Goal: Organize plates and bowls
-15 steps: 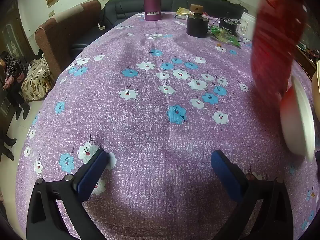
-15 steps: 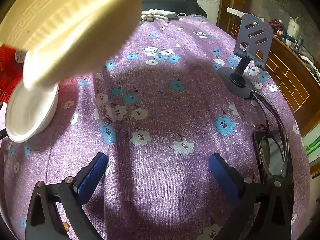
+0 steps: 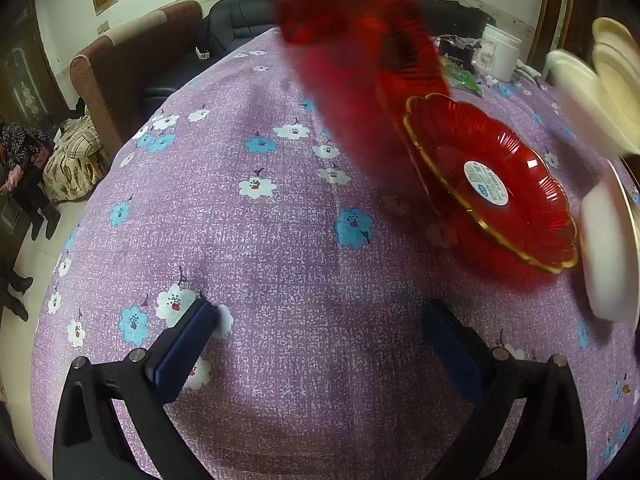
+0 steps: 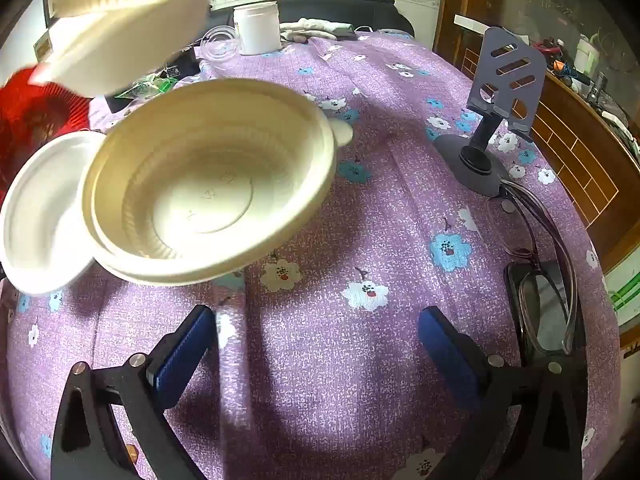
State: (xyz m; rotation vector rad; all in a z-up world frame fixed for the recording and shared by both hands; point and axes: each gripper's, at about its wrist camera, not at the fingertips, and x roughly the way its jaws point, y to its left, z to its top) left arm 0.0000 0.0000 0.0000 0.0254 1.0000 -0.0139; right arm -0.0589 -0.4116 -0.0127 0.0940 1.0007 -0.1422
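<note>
A red fluted plate (image 3: 492, 184) with a gold rim and a round sticker lies on the purple flowered cloth, ahead and right of my open, empty left gripper (image 3: 320, 344). A second red plate (image 3: 352, 40) blurs above it in mid-air. A cream bowl (image 4: 208, 184) sits ahead and left of my open, empty right gripper (image 4: 316, 344), overlapping a white bowl (image 4: 40, 216). Another white bowl (image 4: 128, 20) blurs in the air above them. The white bowl also shows at the right edge of the left wrist view (image 3: 608, 248).
A phone stand (image 4: 496, 120), glasses (image 4: 540, 264) and a dark phone (image 4: 560, 312) lie at the right. A white jar (image 4: 258, 28) and packets stand at the far end. Sofas (image 3: 132, 72) are beyond the table's left edge.
The red plate and the cream bowl have come down onto the cloth. More dishes are moving in overhead. Both views have shifted; neither gripper has closed.
</note>
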